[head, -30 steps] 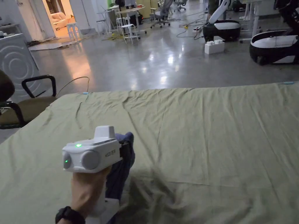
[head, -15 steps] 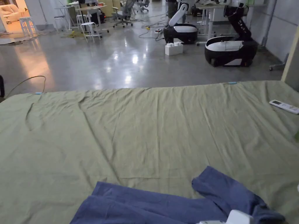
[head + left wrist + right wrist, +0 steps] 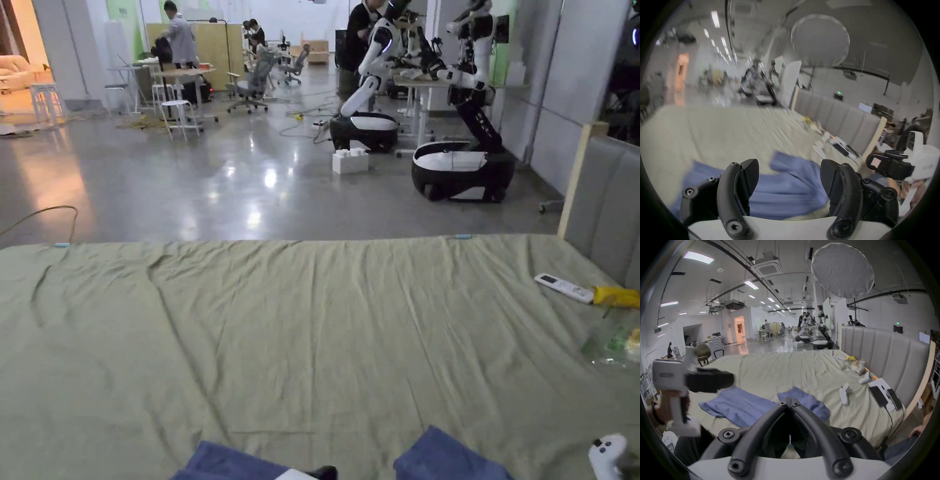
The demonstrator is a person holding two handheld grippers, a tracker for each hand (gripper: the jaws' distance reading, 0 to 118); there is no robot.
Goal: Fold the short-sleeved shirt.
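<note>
The blue short-sleeved shirt (image 3: 437, 459) lies crumpled on the green sheet at the near edge of the bed, also in the left gripper view (image 3: 786, 186) and the right gripper view (image 3: 740, 404). One bunched part of it lies to the right of the main heap. My left gripper (image 3: 789, 170) hovers just above the shirt with its jaws wide apart and nothing between them. It appears blurred in the right gripper view (image 3: 732, 379), held at the left over the shirt's edge. My right gripper (image 3: 788, 402) is shut with its tips together, empty, just short of the shirt (image 3: 870, 162).
The green-sheeted bed (image 3: 325, 337) stretches ahead. A grey headboard (image 3: 603, 200) runs along its right side. Near it lie a white remote (image 3: 564, 288), a yellow packet (image 3: 615, 295), white controllers (image 3: 844, 394) and phones (image 3: 878, 394). Wheeled robots (image 3: 459, 169) stand beyond on the floor.
The head camera has swung right and upward. A second ago the left gripper held blue cloth up at the left; now the shirt lies on the sheet and that gripper is open.
</note>
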